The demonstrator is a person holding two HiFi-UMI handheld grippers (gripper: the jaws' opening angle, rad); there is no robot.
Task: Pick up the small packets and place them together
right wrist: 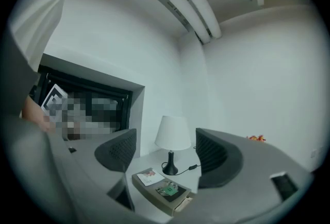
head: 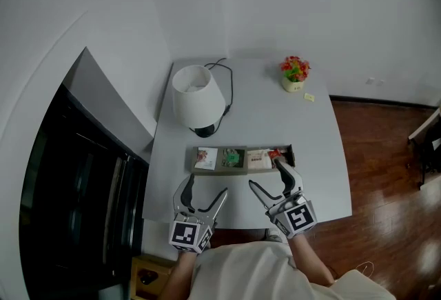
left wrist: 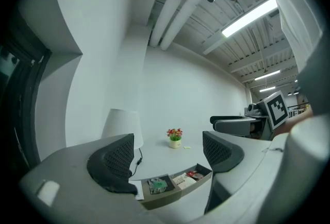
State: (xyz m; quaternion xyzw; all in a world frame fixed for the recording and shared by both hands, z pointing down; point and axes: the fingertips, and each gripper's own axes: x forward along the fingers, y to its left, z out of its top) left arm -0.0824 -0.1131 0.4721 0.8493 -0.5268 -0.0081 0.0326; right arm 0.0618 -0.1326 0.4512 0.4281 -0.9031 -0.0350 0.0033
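Grey tray [head: 234, 170] already holds the packets [head: 232, 157] in a row, and the left gripper [head: 205, 187] and right gripper [head: 264, 172] hover nearby, jaws apart and empty, so little seems left.

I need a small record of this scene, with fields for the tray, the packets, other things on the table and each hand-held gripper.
tray: long tray, four compartments in a row, on the table
packets: white packet, green packet, beige packet, red packet, one per compartment
other things: lamp, flower pot
left hand-held gripper: open, empty
right hand-held gripper: open, empty, by the tray's right end
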